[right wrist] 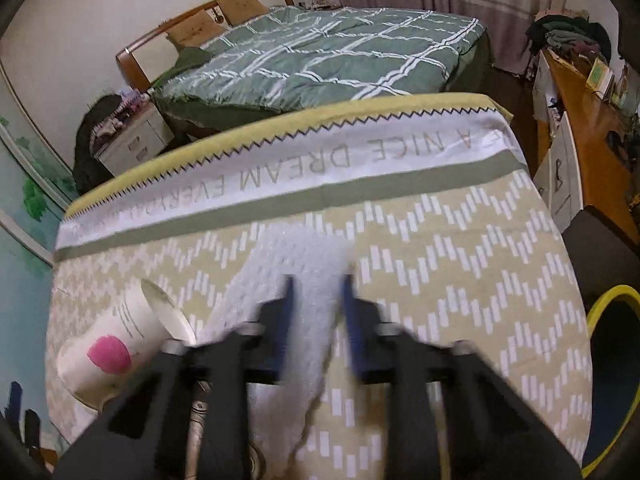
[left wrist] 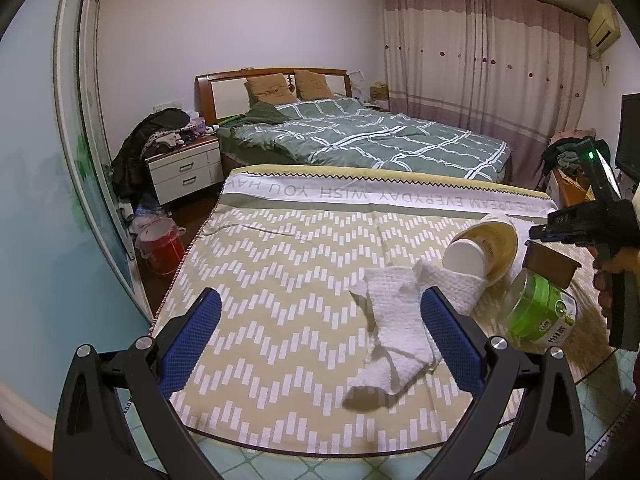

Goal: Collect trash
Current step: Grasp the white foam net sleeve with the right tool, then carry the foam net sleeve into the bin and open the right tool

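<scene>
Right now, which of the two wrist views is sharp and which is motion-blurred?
Left wrist view: sharp; the crumpled white paper towel and open left gripper are crisp, with fisheye bending at the edges. Right wrist view: smeared; the right gripper and the white towel strip between its fingers are blurred.

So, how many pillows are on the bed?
2. Both are brown and lean on the headboard: the left pillow and the right pillow beside it. The green duvet may hide more.
</scene>
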